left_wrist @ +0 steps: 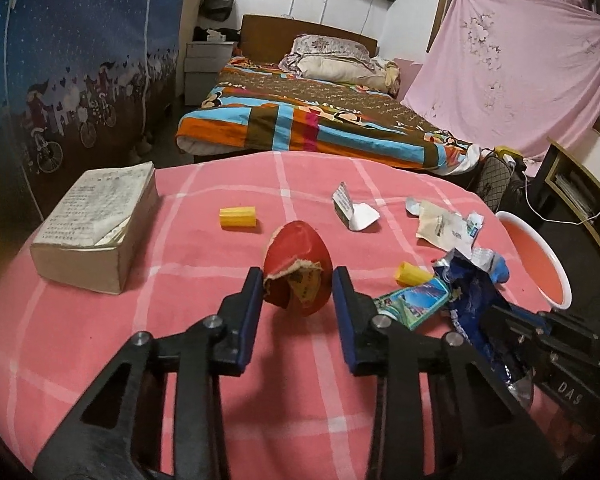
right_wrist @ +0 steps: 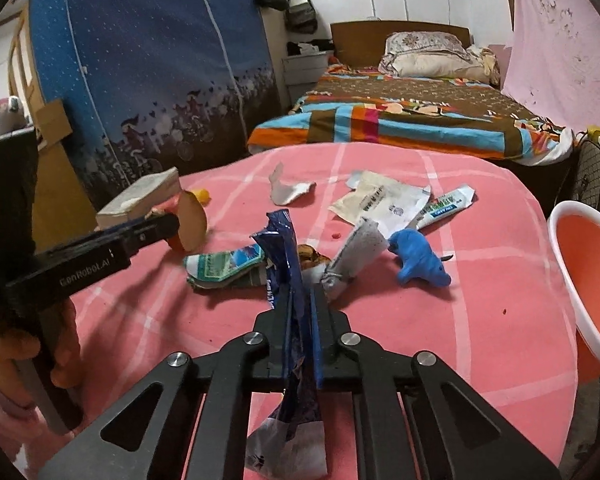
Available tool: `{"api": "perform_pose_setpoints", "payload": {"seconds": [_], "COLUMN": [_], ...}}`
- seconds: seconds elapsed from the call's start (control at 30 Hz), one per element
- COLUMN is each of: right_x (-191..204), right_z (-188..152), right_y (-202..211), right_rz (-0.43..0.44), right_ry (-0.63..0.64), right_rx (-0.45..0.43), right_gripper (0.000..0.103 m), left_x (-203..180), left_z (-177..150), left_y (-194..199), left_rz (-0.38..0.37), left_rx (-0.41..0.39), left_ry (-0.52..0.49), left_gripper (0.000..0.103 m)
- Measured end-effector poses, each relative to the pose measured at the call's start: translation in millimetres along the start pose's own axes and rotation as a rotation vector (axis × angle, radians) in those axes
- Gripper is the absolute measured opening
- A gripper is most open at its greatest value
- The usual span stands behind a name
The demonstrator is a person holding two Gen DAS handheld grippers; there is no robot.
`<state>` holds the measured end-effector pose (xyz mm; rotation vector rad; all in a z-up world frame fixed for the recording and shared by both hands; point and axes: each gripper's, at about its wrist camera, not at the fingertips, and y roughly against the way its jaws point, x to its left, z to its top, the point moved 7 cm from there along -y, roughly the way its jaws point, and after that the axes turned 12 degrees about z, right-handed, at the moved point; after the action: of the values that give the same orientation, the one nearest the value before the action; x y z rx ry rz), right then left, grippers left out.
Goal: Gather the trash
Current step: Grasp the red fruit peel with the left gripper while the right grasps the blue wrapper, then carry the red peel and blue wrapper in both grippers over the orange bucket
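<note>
Nearest me, my left hand-held gripper (left_wrist: 298, 282) pinched the torn red paper cup (left_wrist: 298, 268) on the pink checked worktop (left_wrist: 100, 340). Rightward, my right hand-held gripper (right_wrist: 302, 300) was pressed together on the blue wrapper (right_wrist: 284, 256), whose lower end was cut off.

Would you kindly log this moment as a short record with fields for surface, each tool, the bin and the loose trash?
surface: pink checked cloth
left tool: pads against the sides of the torn red egg-shaped shell
right tool: shut on the dark blue wrapper
bin: white basin with pink inside, at the right edge of the cloth
loose trash: yellow piece, white folded paper, cream packet, tube, blue crumpled item, green packet
other: thick book at left
</note>
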<state>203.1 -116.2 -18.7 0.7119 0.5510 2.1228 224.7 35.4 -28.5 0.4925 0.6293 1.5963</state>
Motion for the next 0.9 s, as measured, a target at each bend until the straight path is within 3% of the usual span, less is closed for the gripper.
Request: {"api": "perform_pose_setpoints", "payload": {"seconds": [0.3,0.63,0.73,0.8,0.9], "right_x": [3.2,8.4,9.6,9.3,10.8], "right_z": [1.6,-8.4,-14.0,-18.1,-24.3], "right_y": [-0.8,-1.7,-1.8,-1.1,0.6], "right_rz": [0.048,0.018,0.012,0.011,-0.004], "right_ry": [0.017,0.045,0.056,0.06,0.079], "right_rx": [-0.015,0.047,0.071,0.083,0.101], "right_gripper": [0.004,0.009,0.015,0.029,0.035], "left_x": [-10.6,-15.1,-14.0,-13.3,-11.9], "left_z": [-13.2,-32.0,-34.7,-36.5,-38.8], "left_y": [35.7,53.0,54.5,54.7,53.1], "left_rz": [0.015,0.006,-0.001,-0.002,-0.007], "left_rx": [-0.096,-0.092,-0.09,-0.087,-0.077], "left_ry": [-0.019,-0.031,-0.03,-0.025,-0.014], "left_gripper": [0.012,0.011,0.011,0.011,0.011]}}
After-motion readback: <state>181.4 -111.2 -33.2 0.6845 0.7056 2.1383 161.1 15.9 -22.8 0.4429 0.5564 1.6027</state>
